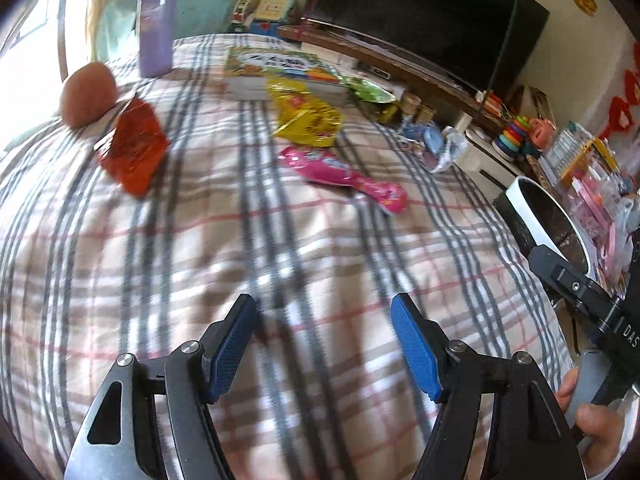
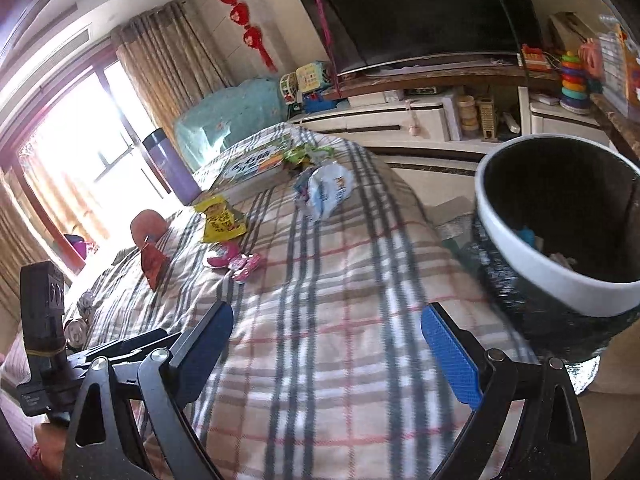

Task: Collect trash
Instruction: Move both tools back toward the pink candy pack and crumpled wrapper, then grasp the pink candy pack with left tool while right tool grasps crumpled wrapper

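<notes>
Several snack wrappers lie on a plaid bed cover [image 1: 280, 248]: a red one [image 1: 134, 150], a yellow one [image 1: 306, 114], a pink one [image 1: 344, 174], a blue-white one [image 1: 434, 144] and a green one [image 1: 370, 90]. My left gripper [image 1: 324, 344] is open and empty above the near part of the cover. My right gripper [image 2: 328, 344] is open and empty over the cover [image 2: 320, 280]. A white-rimmed bin lined with a black bag [image 2: 560, 216] stands just right of it and holds some scraps. The bin also shows in the left wrist view [image 1: 548, 216].
A purple bottle [image 1: 156, 24], a brown round thing [image 1: 88, 94] and a picture book [image 1: 276, 70] lie at the far end of the bed. A TV [image 2: 420, 12] on a low cabinet [image 2: 432, 120] with toys stands beyond. A bright window [image 2: 80, 152] is on the left.
</notes>
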